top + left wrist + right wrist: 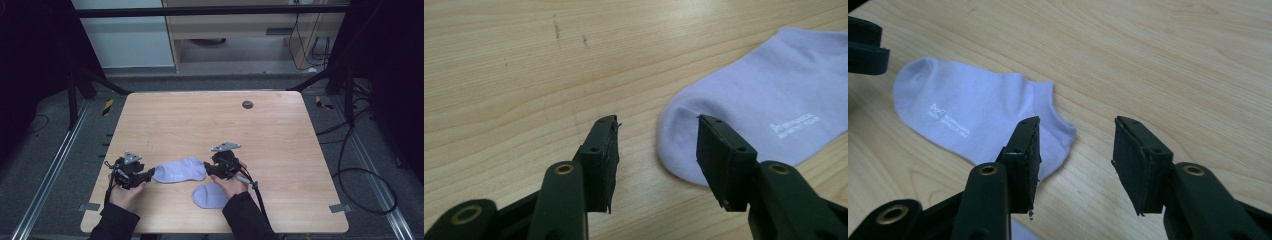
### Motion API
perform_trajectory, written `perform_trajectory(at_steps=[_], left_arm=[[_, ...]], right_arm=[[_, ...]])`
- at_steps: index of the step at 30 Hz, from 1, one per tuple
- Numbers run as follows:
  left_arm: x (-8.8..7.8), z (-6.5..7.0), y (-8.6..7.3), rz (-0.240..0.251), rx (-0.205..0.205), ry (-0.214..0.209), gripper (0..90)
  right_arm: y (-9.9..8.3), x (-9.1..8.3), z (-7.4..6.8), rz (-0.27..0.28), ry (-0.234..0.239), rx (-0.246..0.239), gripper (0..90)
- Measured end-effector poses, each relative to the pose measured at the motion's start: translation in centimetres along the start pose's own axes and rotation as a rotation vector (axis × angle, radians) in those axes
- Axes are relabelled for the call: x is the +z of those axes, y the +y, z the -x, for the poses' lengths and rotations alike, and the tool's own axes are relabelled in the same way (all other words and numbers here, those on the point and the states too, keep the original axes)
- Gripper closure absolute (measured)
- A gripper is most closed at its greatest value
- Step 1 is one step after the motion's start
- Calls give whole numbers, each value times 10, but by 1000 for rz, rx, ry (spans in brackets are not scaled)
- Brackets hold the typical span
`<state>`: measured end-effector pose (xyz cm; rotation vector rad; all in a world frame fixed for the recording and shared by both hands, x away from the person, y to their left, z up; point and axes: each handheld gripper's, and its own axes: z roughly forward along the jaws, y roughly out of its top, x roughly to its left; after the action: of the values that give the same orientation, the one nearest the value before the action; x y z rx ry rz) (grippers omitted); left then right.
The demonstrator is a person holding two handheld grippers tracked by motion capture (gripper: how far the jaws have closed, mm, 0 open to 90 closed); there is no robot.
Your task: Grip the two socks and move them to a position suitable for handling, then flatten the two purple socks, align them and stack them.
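Partly hidden by the right hand [231,186], a second sock [209,195] lies beneath both released tools.

Left claw [148,174] agape; right claw [207,167] agape, facing inward.

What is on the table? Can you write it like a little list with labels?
table: light wooden table
socks: two lilac socks
sock one: printed sock, lying flat between the two grippers
sock two: second sock, nearer the person, partly under the right hand
left gripper: open, at the printed sock's toe end
right gripper: open, at the printed sock's cuff end
held: nothing
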<state>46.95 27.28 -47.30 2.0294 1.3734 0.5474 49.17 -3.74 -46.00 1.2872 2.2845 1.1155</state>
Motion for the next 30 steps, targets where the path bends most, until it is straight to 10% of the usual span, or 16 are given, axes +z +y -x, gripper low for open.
perform_trajectory(at_steps=[18, 30], left_arm=[[18, -1, -3, -43, -8, -48, 589], [20, 8, 2, -85, 0, -69, 868]], right_arm=[[-2, 52, -12, -98, -15, -33, 646], [-4, 50, -17, -93, -40, -41, 867]])
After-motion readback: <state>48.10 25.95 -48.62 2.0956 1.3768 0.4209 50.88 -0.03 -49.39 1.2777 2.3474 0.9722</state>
